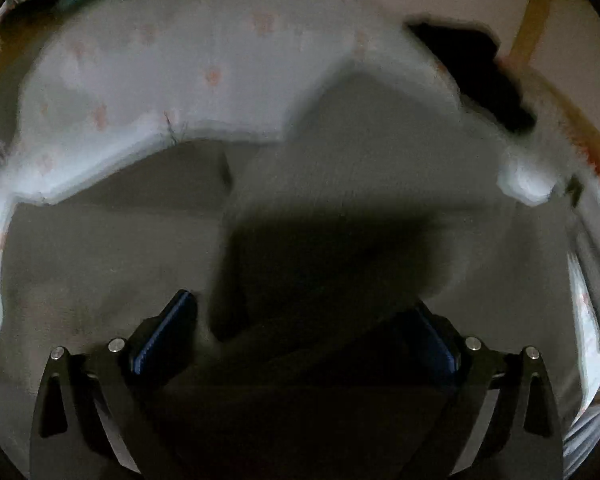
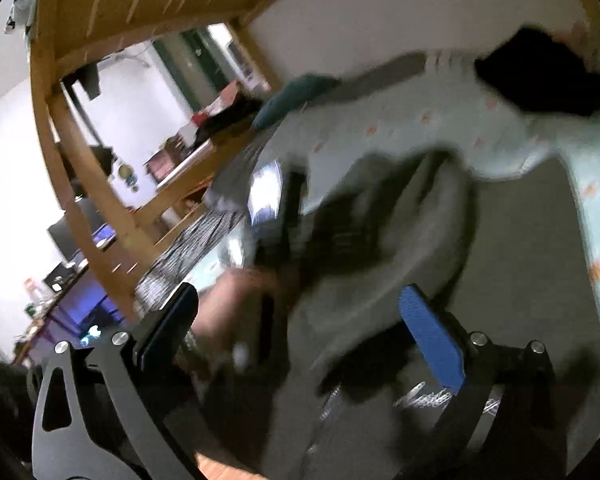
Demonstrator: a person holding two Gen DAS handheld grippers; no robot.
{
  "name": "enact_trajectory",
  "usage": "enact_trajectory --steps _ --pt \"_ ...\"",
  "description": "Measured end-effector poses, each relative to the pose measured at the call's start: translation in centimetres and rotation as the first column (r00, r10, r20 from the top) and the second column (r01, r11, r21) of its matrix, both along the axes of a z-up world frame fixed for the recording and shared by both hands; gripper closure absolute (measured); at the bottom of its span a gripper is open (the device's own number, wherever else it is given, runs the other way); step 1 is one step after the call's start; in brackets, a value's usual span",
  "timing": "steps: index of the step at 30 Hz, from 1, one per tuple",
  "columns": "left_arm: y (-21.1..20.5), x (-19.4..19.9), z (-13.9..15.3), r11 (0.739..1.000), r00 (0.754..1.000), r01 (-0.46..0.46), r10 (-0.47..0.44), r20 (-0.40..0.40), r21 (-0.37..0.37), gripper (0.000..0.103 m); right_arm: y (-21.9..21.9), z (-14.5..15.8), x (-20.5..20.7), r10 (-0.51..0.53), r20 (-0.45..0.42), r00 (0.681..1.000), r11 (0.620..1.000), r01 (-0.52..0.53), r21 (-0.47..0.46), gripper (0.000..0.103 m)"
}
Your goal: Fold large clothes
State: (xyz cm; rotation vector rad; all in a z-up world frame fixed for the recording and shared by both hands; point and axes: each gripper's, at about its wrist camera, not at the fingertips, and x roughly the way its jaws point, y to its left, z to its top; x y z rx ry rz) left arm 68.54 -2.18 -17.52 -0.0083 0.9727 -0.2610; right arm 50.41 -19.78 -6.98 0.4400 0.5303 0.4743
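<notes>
Clearly the grey garment [image 1: 340,152] on the bed looked soft and floppy; an edge suits best. Both grippers' fingers stood apart, gripping nothing.

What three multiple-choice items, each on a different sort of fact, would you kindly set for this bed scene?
1. Where does the black item lie?
A. On the patterned sheet, beyond the grey garment
B. On the floor
C. On a chair

2. What colour are the right gripper's pads?
A. Red
B. Blue
C. Yellow

3. How do the right gripper's jaws stand?
A. Wide apart
B. Closed on the sheet
C. Closed on the black item

Answers:
1 A: both views show it dark against the sheet, past the garment's far edge.
2 B: the pad facing the right wrist camera is plainly blue.
3 A: a broad gap separates the two fingers, and the pads press on nothing.
</notes>
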Motion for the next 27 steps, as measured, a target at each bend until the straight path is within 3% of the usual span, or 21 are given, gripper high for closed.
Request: enact_trajectory --steps 1,4,6,8,10,11,13,16,18,20,23,24,25,27 --pt "0.3 -0.9 -0.2 1.000 0.995 0.007 -0.006 0.095 -0.009 0.005 -0.6 0.9 0.6 -0.068 0.019 0.998 0.996 0.069 -0.051 0.003" --pt "0.4 -1.2 -0.1 1.000 0.994 0.007 -0.008 0.106 0.008 0.004 -0.9 1.4 4.6 -0.207 -0.019 0.978 0.952 0.197 -0.233 0.003" --pt "1.0 -1.4 -0.2 1.000 0.994 0.013 -0.011 0.109 -0.016 0.005 -0.8 -0.3 9.2 -0.305 -0.079 0.949 0.890 0.254 -0.379 0.003" --pt "1.2 -1.6 -0.1 1.000 0.993 0.015 -0.013 0.117 -0.020 0.005 -0.4 -3.1 12.6 -0.346 -0.172 0.922 0.842 0.224 -0.492 0.003" --pt "1.4 -1.8 -0.2 1.000 0.992 0.015 -0.013 0.126 -0.018 0.005 0.5 -8.9 17.0 -0.348 -0.327 0.879 0.778 0.076 -0.623 0.003" --pt "1.0 -1.9 -0.2 1.000 0.992 0.015 -0.013 0.128 -0.015 0.005 0.6 -11.3 17.4 -0.315 -0.323 0.892 0.785 0.054 -0.617 0.003" --pt "0.6 -1.9 -0.3 1.000 0.991 0.013 -0.012 0.134 -0.008 0.005 -0.3 -11.8 16.7 -0.303 -0.271 0.914 0.813 0.099 -0.574 0.002" --pt "0.4 -1.7 -0.2 1.000 0.990 0.012 -0.011 0.142 -0.007 0.005 -0.3 -11.5 15.8 -0.325 -0.258 0.910 0.793 0.114 -0.598 0.003" --pt "0.3 -1.7 -0.2 1.000 0.989 0.010 -0.009 0.146 -0.003 0.005 -0.6 -10.0 14.4 -0.365 -0.301 0.881 0.814 0.146 -0.562 0.003" --pt "0.2 -1.7 -0.2 1.000 0.989 0.009 -0.009 0.150 -0.004 0.005 0.0 -8.5 12.6 -0.331 -0.283 0.900 0.845 0.150 -0.512 0.003" --pt "0.0 -1.7 -0.2 1.000 0.988 0.008 -0.009 0.156 0.005 0.005 1.4 -10.5 11.2 -0.293 -0.233 0.927 0.790 0.098 -0.605 0.003" --pt "0.0 -1.7 -0.2 1.000 0.987 0.007 -0.008 0.157 0.008 0.005 0.8 -11.2 10.8 -0.275 -0.181 0.944 0.806 0.124 -0.578 0.003" --pt "-0.1 -1.7 -0.2 1.000 0.987 0.007 -0.008 0.159 0.010 0.004 0.3 -11.5 10.9 -0.270 -0.189 0.944 0.829 0.128 -0.545 0.003" --pt "0.0 -1.7 -0.2 1.000 0.987 0.007 -0.008 0.160 0.008 0.005 0.3 -11.5 10.9 -0.269 -0.194 0.943 0.824 0.121 -0.554 0.003"
